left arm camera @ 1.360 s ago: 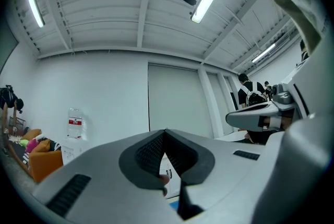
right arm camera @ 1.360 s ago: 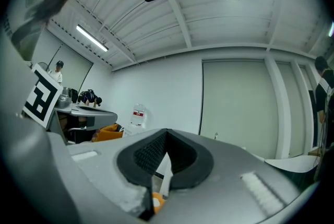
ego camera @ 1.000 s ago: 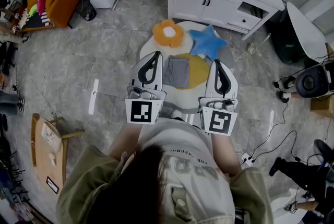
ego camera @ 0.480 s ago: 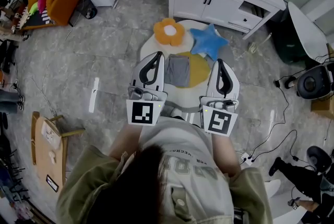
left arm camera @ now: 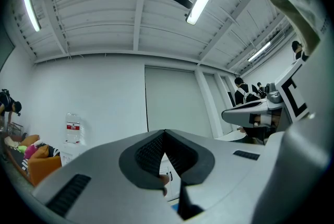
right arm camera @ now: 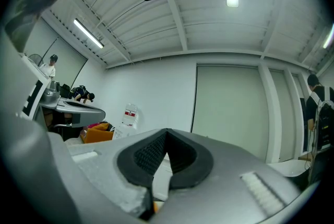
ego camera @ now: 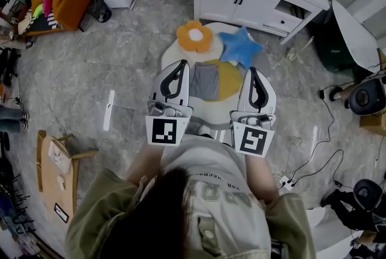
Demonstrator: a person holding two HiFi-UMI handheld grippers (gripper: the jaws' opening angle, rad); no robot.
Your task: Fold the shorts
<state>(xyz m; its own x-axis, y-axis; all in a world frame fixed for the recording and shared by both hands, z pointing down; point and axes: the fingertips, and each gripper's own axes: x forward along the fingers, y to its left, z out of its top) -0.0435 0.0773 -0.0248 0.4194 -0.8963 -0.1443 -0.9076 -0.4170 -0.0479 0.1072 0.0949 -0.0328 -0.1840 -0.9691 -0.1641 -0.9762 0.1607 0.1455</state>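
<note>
Shorts [ego camera: 205, 83], long axis away from person [ego camera: 199, 203]

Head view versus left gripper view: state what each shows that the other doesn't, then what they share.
Only the head view: the gray shorts lying on the round white table, an orange flower cushion, a blue star cushion and the floor. Only the left gripper view: the ceiling lights and people standing at the far right. Both: the left gripper, jaws shut on nothing, and the right gripper beside it.
</note>
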